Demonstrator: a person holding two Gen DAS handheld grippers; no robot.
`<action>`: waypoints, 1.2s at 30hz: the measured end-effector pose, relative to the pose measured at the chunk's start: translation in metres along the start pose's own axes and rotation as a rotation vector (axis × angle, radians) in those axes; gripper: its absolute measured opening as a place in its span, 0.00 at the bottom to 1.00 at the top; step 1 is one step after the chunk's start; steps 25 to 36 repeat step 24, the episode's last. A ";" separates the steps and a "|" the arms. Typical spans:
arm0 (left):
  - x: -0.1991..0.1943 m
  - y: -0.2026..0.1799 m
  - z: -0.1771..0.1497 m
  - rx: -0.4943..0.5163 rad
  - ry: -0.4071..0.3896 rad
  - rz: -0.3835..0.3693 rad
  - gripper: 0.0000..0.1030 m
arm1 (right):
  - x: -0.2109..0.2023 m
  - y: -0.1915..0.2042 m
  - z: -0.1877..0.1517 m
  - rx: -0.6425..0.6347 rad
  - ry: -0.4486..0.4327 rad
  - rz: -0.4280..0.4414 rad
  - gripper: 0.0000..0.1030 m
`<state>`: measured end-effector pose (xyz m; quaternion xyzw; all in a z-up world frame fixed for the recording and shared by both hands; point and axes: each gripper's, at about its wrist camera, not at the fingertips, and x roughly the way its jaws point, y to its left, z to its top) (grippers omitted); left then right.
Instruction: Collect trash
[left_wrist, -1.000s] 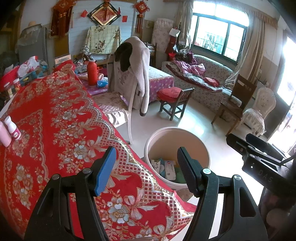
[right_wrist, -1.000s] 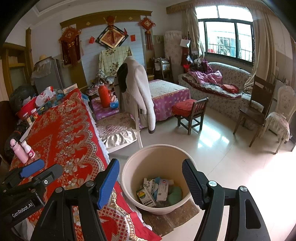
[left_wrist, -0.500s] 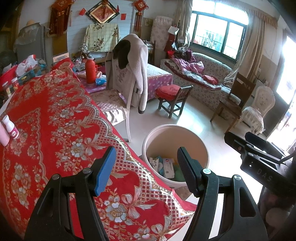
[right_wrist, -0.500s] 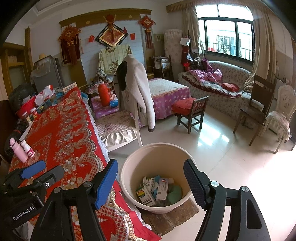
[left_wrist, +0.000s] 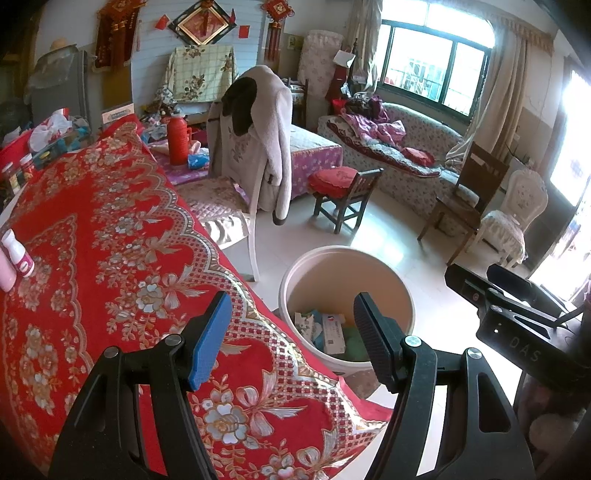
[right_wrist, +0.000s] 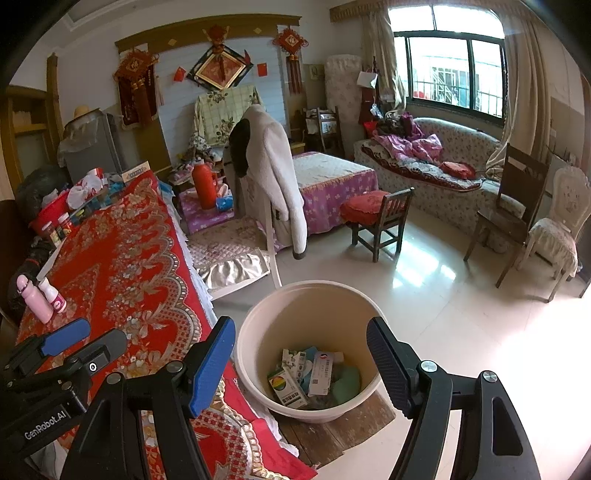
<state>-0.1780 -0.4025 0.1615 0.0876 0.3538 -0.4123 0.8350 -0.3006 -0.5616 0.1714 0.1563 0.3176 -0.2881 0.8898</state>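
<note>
Red tablecloth frame left | bucket lower centre, trash inside | left gripper, right gripper: jaws apart, empty

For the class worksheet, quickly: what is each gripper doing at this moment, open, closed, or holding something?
Left gripper: open, holding nothing, over the table edge.
Right gripper: open, holding nothing; its jaws have just been opening, above the bucket.
</note>
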 end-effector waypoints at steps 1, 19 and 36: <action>0.001 0.000 0.001 0.001 0.001 -0.001 0.66 | 0.000 -0.001 0.000 0.001 0.002 -0.001 0.69; 0.010 0.001 0.003 -0.005 0.016 -0.030 0.65 | 0.008 -0.004 0.002 0.000 0.030 -0.010 0.69; 0.009 0.009 0.002 -0.019 0.014 -0.028 0.65 | 0.012 0.001 0.003 -0.013 0.039 -0.003 0.70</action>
